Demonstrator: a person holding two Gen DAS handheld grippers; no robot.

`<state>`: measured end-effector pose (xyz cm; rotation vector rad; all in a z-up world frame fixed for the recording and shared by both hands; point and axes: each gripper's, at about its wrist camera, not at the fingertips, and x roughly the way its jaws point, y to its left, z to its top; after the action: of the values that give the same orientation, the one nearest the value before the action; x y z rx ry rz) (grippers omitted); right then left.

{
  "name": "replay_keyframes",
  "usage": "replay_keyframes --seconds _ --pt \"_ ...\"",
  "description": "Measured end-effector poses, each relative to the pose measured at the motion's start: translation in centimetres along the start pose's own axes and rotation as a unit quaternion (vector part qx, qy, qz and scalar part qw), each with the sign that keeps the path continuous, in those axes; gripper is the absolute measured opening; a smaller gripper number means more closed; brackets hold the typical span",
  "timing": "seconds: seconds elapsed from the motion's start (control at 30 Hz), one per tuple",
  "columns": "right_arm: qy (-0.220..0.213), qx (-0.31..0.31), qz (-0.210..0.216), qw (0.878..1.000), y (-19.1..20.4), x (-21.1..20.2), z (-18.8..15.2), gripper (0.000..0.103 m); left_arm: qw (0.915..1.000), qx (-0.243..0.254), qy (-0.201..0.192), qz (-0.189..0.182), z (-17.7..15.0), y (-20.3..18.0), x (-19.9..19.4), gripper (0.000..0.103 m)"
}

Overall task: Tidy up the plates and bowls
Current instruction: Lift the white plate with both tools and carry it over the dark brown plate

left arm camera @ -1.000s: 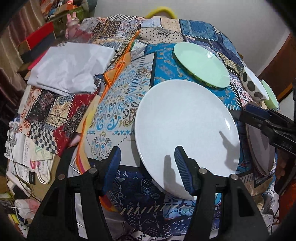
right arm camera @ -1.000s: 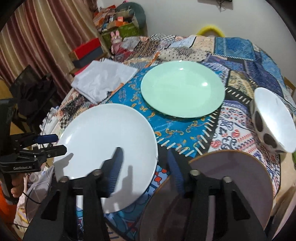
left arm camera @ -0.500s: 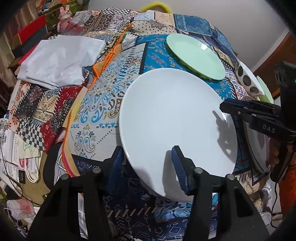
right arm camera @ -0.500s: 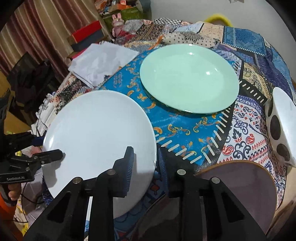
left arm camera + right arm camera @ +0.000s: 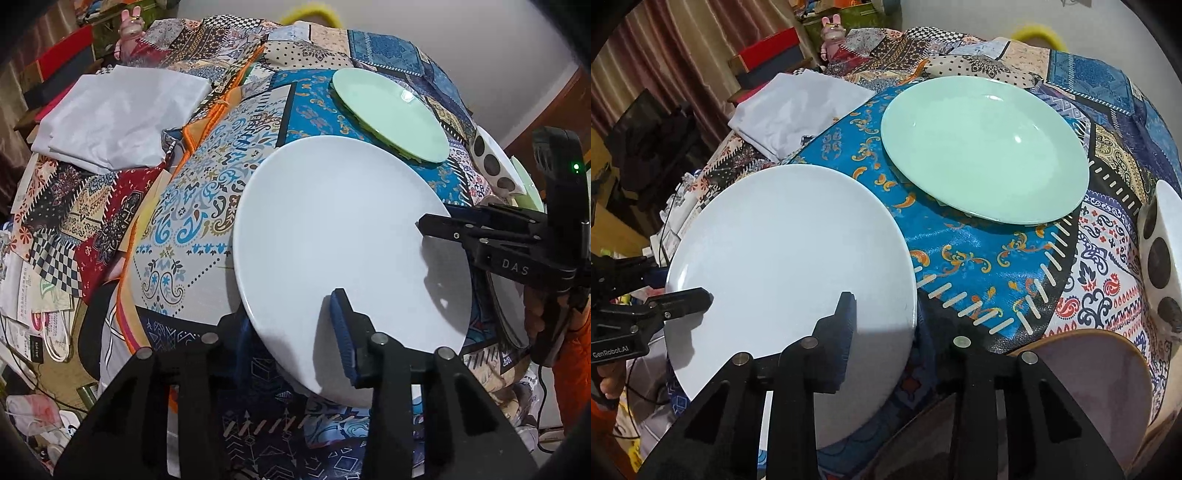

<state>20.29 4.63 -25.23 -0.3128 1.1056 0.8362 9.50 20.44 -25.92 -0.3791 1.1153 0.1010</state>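
A large white plate (image 5: 340,240) (image 5: 783,251) lies on the patchwork-covered table (image 5: 207,184), its near edge overhanging. My left gripper (image 5: 291,310) straddles the plate's near rim, one blue pad on top and the other tucked below. Its jaws are closing, with a gap still showing. My right gripper (image 5: 888,308) holds the opposite rim, one finger on top and one beneath. Its jaws are opening slightly but still pinch the rim, as the left wrist view shows (image 5: 428,221). A mint green plate (image 5: 982,147) lies beyond.
A white bowl with dark dots (image 5: 1160,251) stands at the right edge. A brownish plate (image 5: 1089,376) lies near it, beside my right gripper. A folded white cloth (image 5: 118,114) sits at the far left. Clutter and cables cover the floor to the left.
Both grippers have come down onto the white plate's rim from opposite sides. The left jaws have narrowed around the near rim. The right jaws have closed on the far rim.
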Motion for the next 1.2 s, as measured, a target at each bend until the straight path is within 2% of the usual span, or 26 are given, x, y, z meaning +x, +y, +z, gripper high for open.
replay_keyframes --seconds 0.5,1.2 --pt "-0.037 0.031 0.010 0.999 0.3 -2.2 -0.6 0.027 0.9992 -0.039 -0.004 0.006 0.2 0.4 -0.8 0.040" --pt "-0.096 0.051 -0.003 0.994 -1.2 -7.1 -1.6 0.027 0.9987 -0.015 -0.049 0.004 1.9 -2.8 -4.2 0.040"
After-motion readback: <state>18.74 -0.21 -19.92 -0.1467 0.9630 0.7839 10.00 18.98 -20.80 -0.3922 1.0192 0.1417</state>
